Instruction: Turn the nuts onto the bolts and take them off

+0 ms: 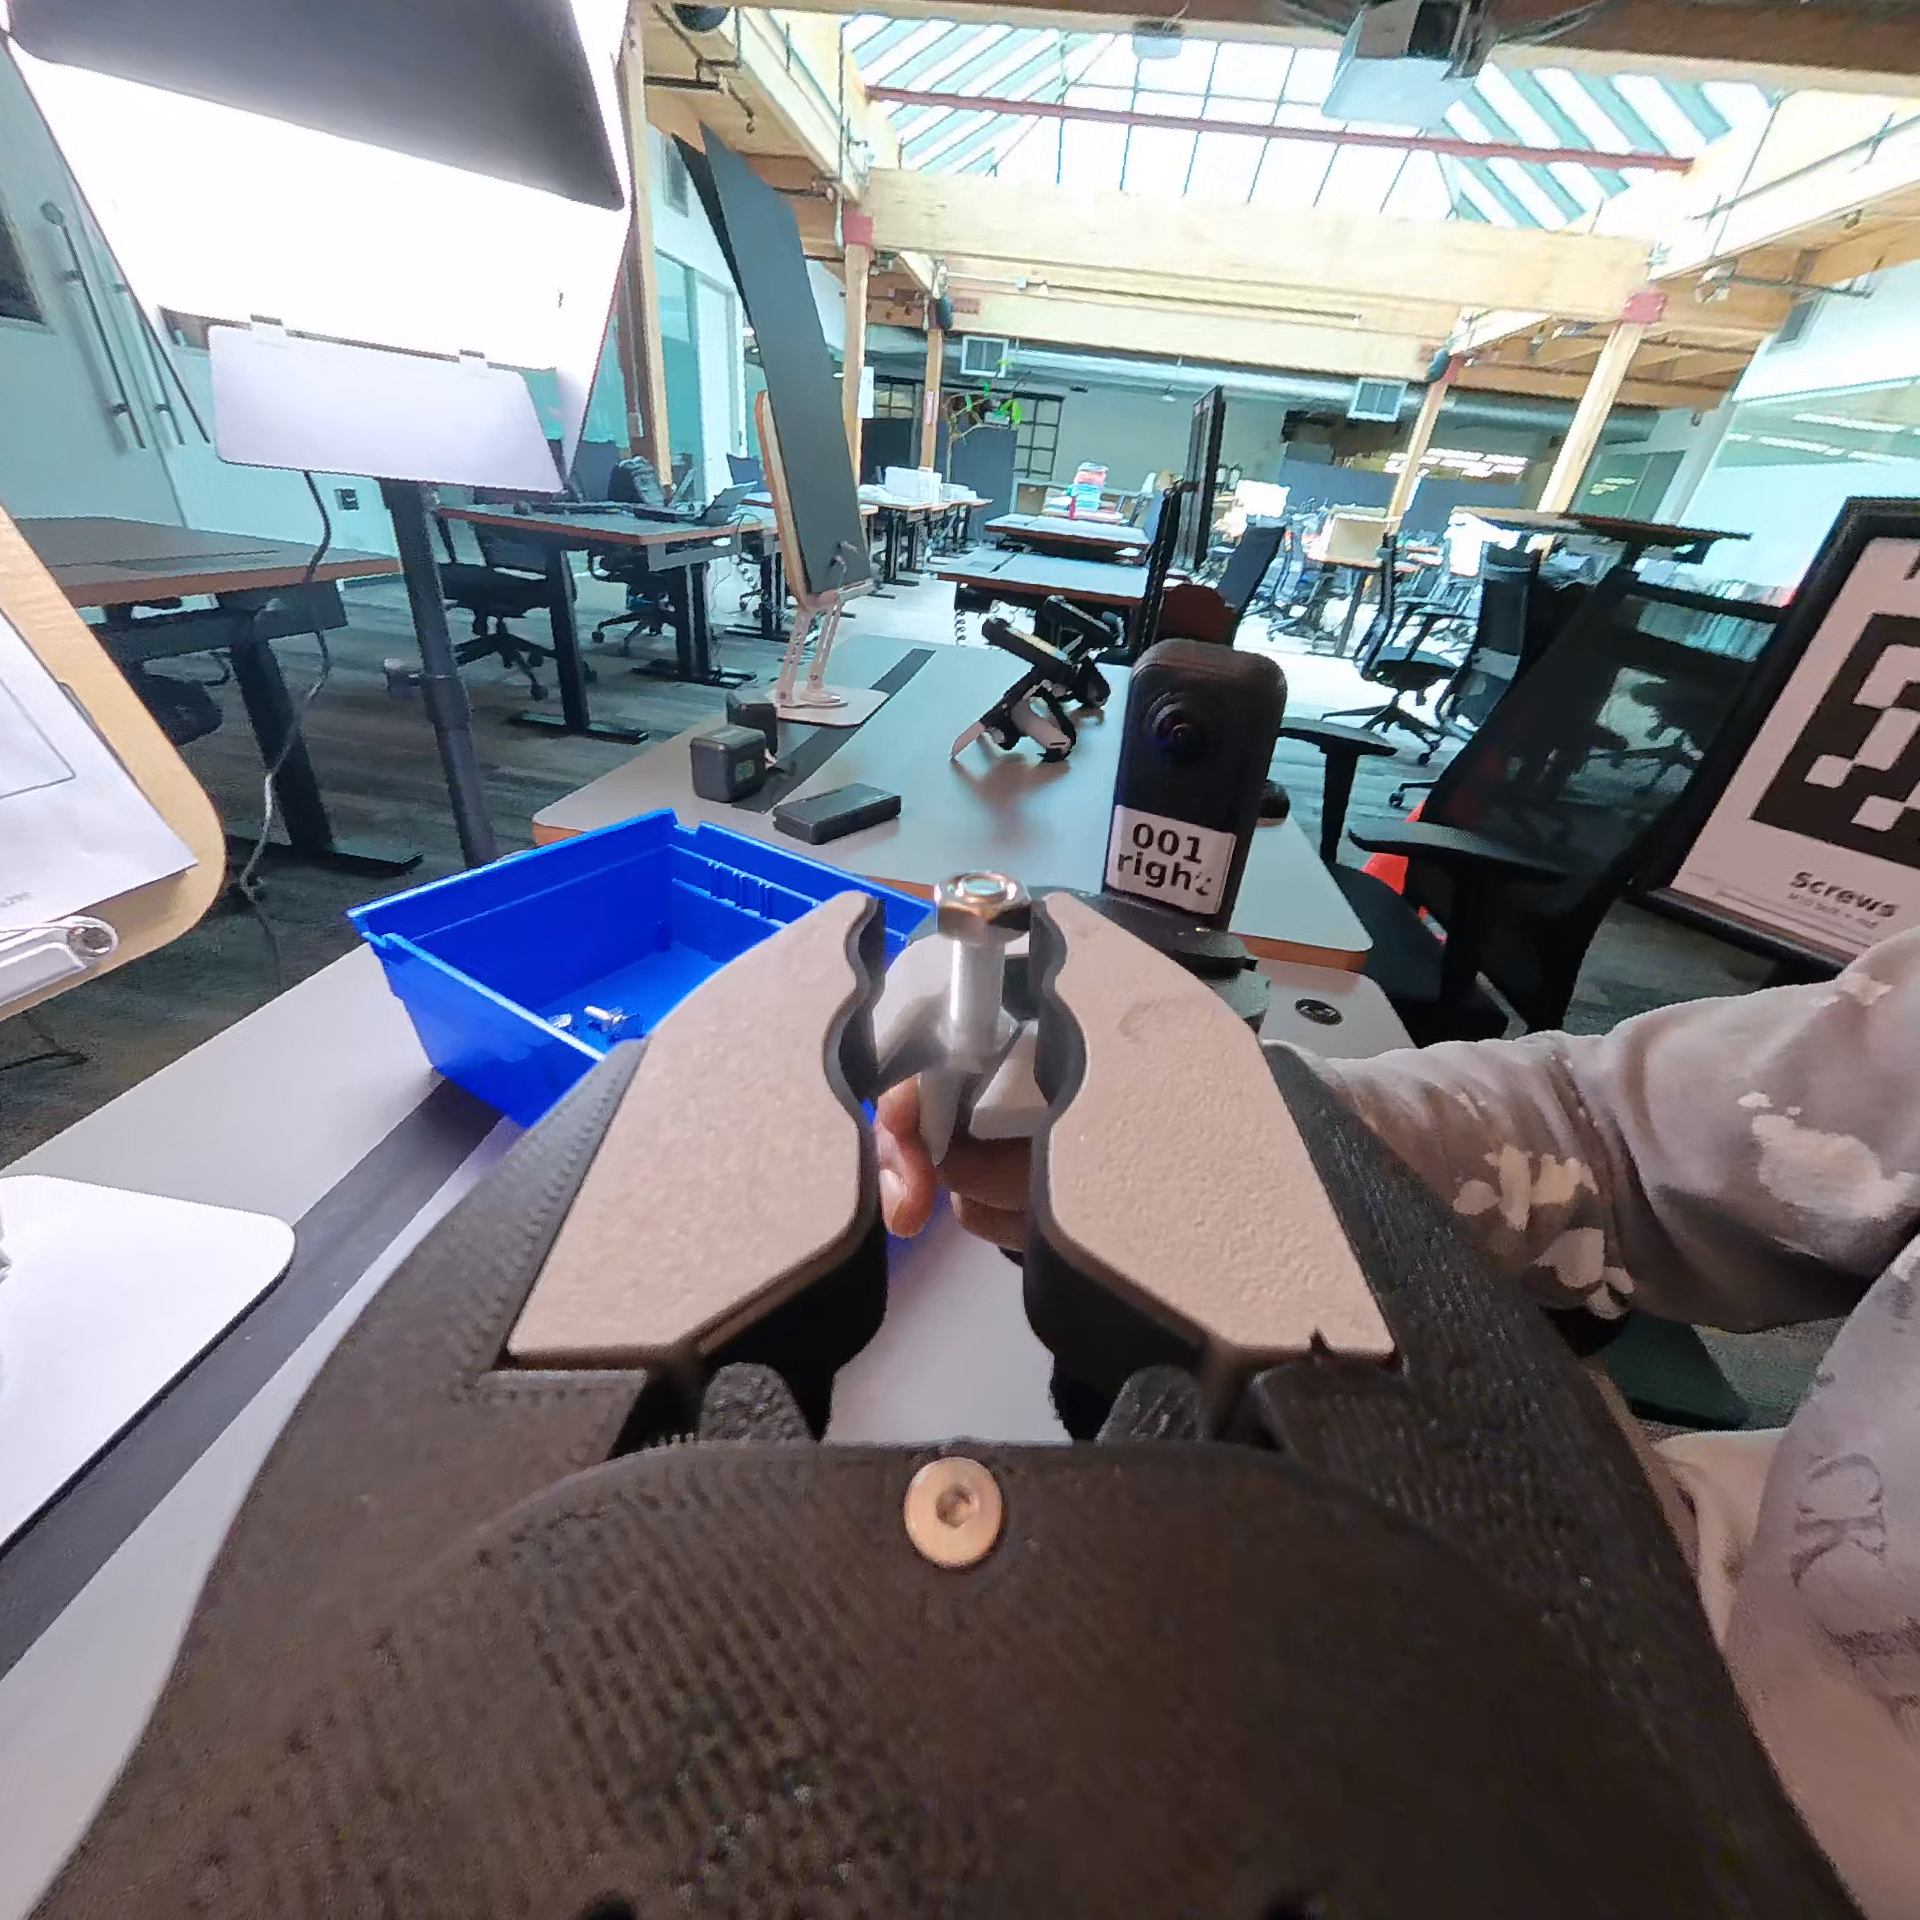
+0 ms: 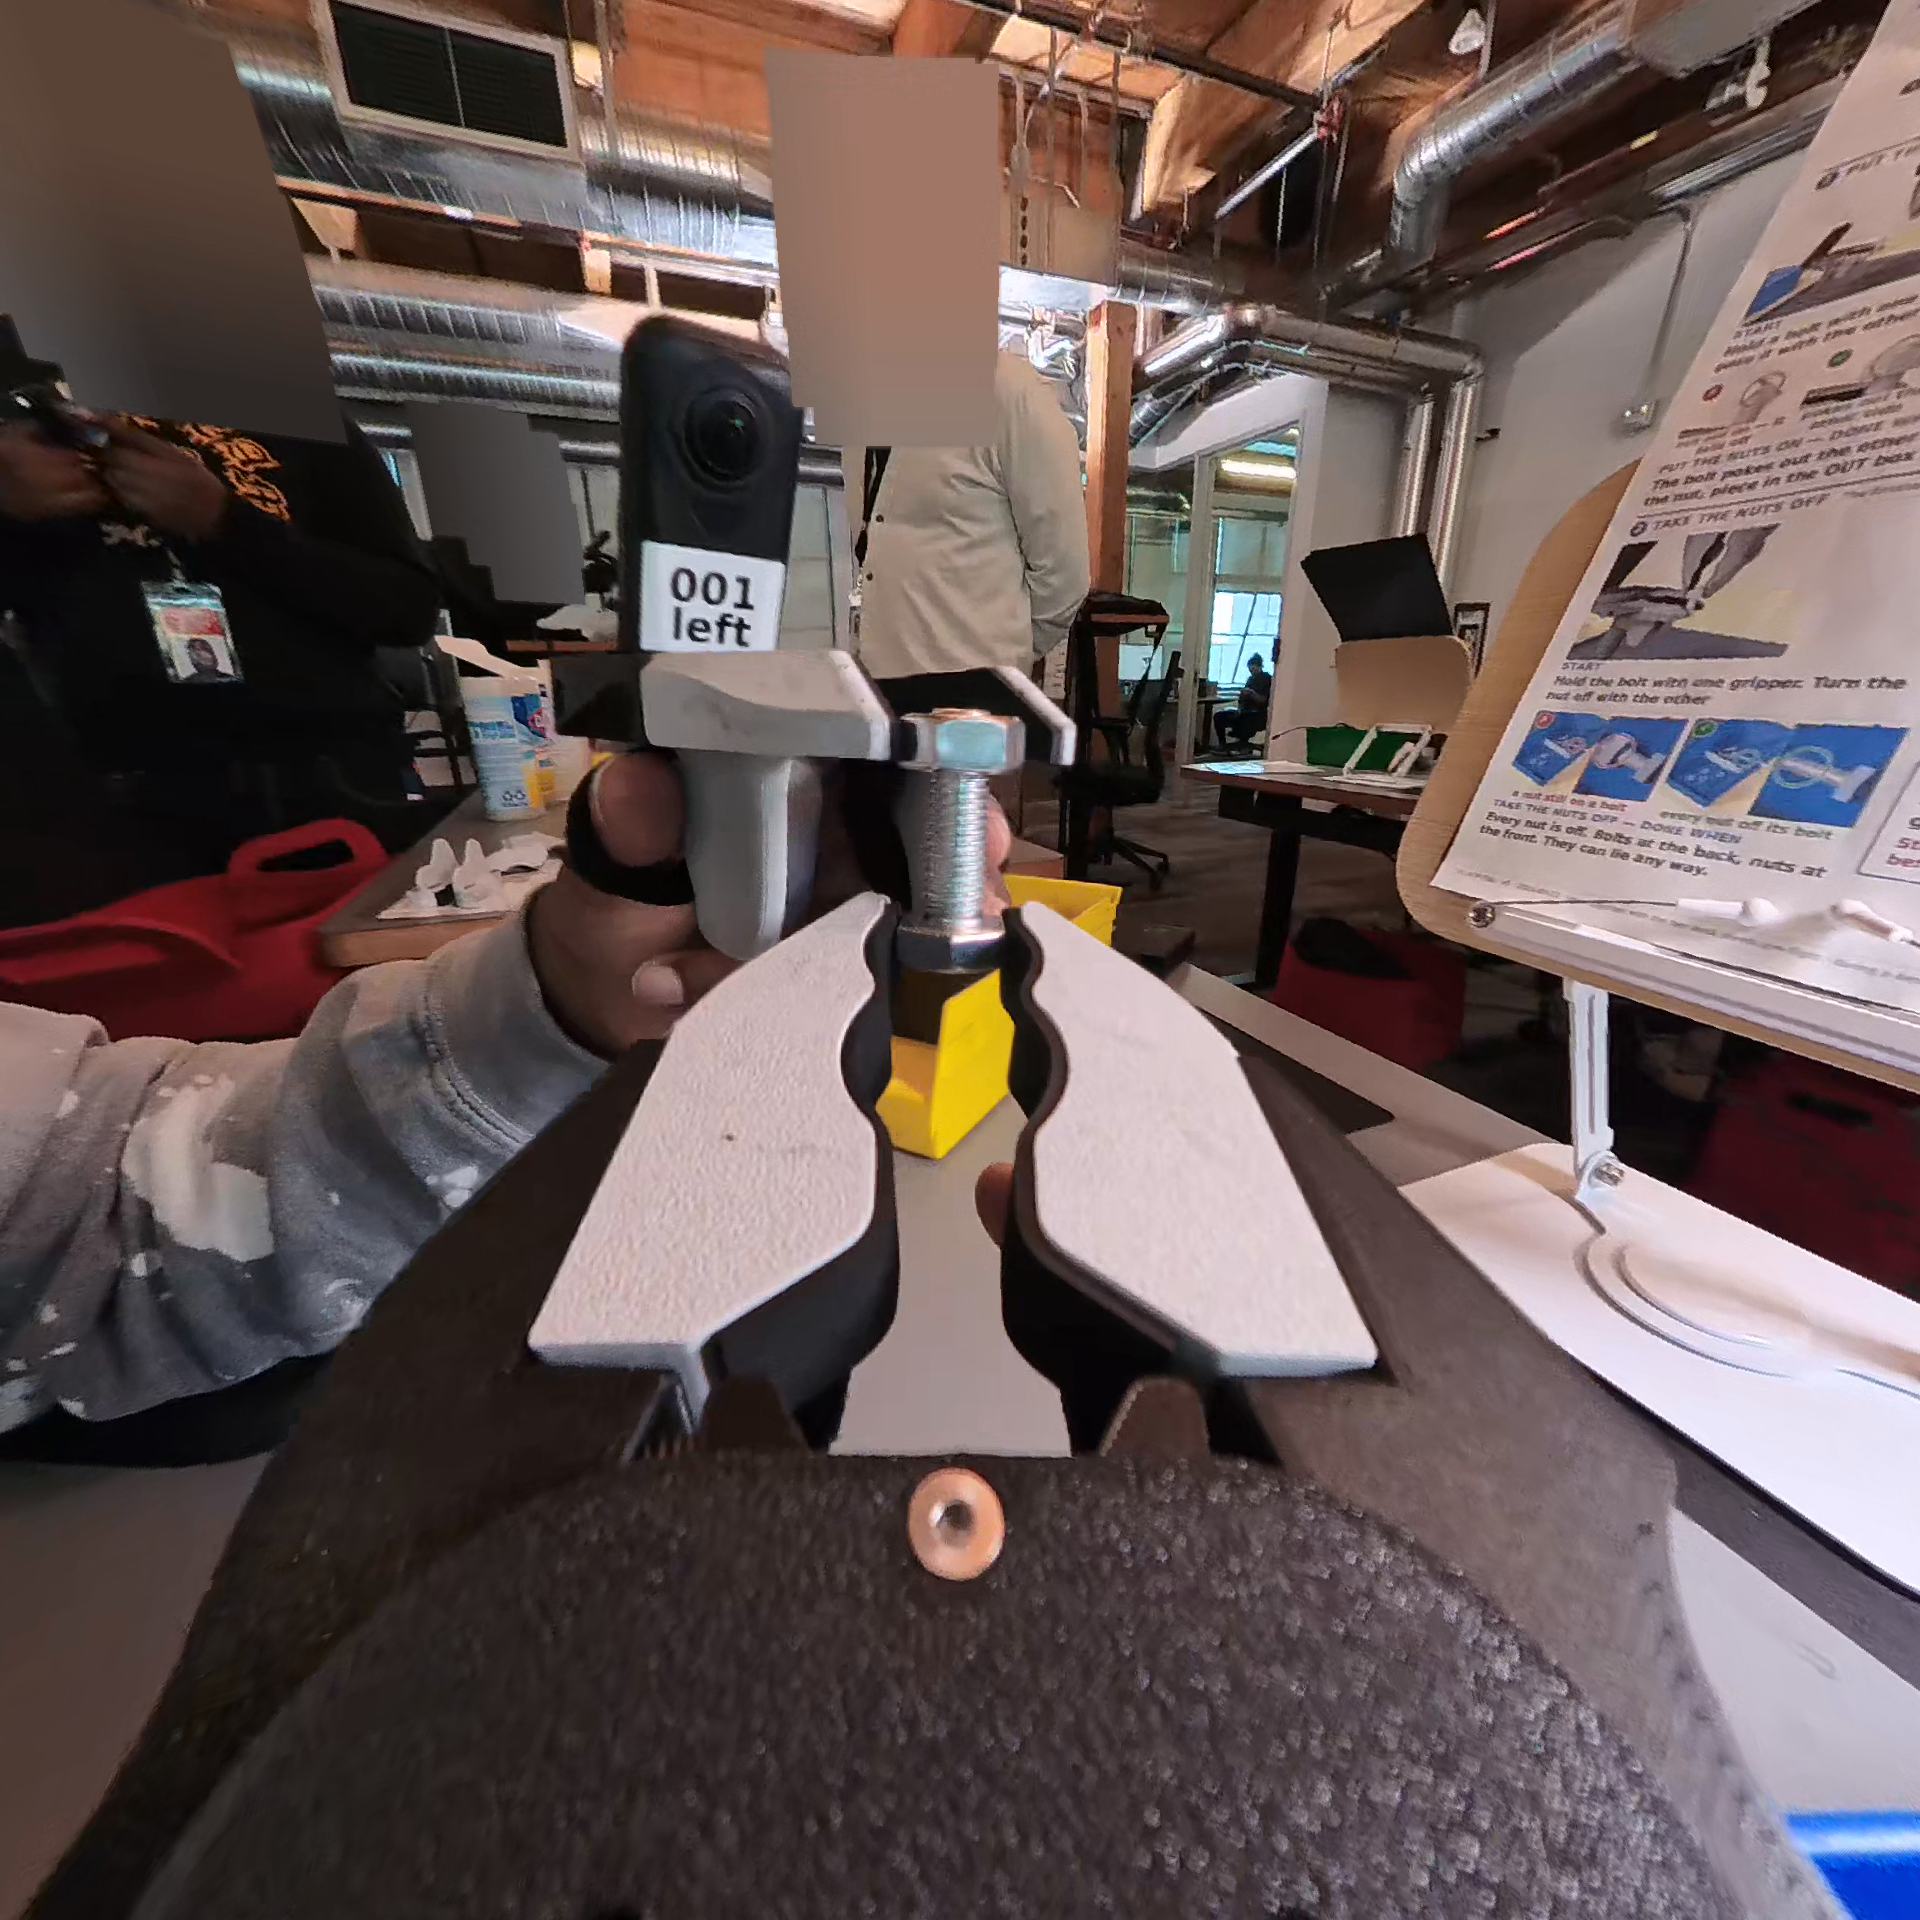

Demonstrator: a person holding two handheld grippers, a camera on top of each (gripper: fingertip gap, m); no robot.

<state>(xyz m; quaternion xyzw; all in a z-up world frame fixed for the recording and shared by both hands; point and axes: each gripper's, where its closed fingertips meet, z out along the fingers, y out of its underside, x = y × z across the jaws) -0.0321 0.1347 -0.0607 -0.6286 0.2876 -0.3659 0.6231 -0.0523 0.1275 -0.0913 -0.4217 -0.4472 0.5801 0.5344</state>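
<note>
You get bright daylight from the striped glass skylight [image 1: 1247, 94]; the white lamp panel [image 1: 312, 156] far left blows out; edges bow, near foreground blurs.

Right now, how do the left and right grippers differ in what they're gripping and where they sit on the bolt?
The left gripper clamps the nut, while the right gripper clamps the hex head. The left gripper sits at the top end of the upright bolt, the right gripper at its bottom end, with bare thread between them. Both are shut and have pale grey fingers.
</note>
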